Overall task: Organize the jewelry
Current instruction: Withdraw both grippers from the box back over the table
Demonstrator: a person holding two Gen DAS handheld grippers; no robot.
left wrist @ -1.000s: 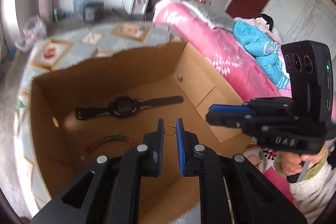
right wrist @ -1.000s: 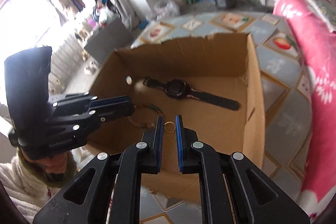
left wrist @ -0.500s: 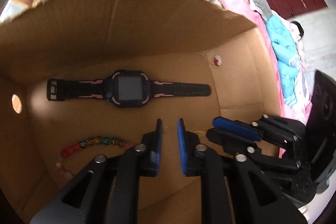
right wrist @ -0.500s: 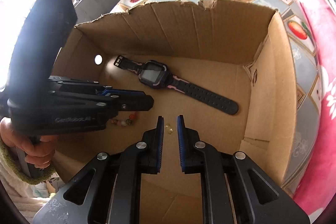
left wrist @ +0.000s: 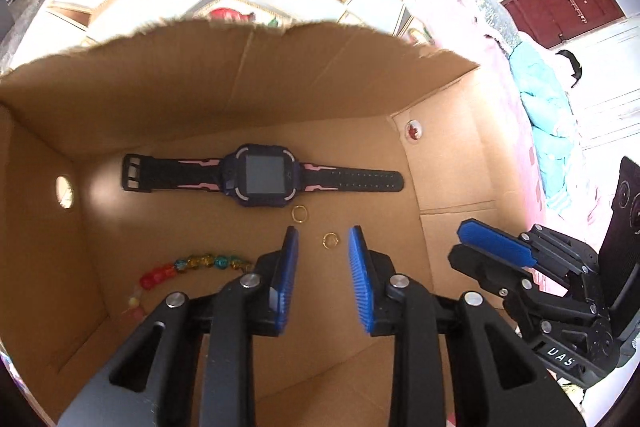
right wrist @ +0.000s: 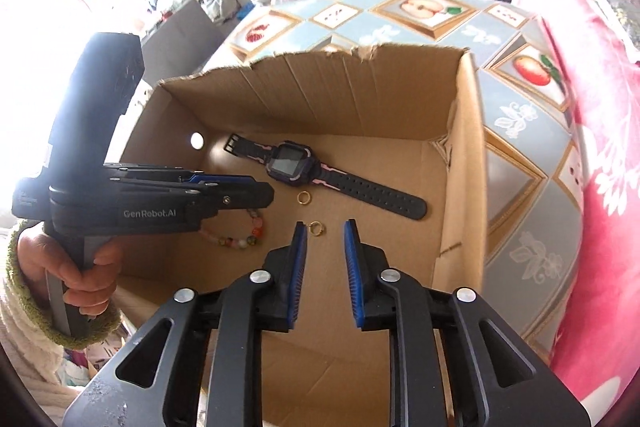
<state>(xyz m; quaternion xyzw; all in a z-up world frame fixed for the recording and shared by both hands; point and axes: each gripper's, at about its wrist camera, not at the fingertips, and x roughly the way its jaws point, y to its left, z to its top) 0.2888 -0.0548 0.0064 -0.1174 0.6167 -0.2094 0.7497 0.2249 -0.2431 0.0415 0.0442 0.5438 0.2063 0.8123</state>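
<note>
Below both my hand-held grippers sits the cardboard box (left wrist: pixel 240 75). Beyond their tips lies the watch (left wrist: pixel 262 181), left the bead bracelet (left wrist: pixel 188 265). Left hand-held gripper (left wrist: pixel 322 255) and right hand-held gripper (right wrist: pixel 325 241) have just been opening, empty; two gold rings (left wrist: pixel 330 240) (left wrist: pixel 299 214) lie loose ahead.

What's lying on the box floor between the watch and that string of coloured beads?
In the left wrist view, two small gold rings lie on bare cardboard between the watch and the bead bracelet.

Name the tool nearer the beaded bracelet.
Left. Left tool hangs beside the beaded bracelet; right tool sits farther, past a gold ring. Both have just been opening, gripping nothing.
</note>
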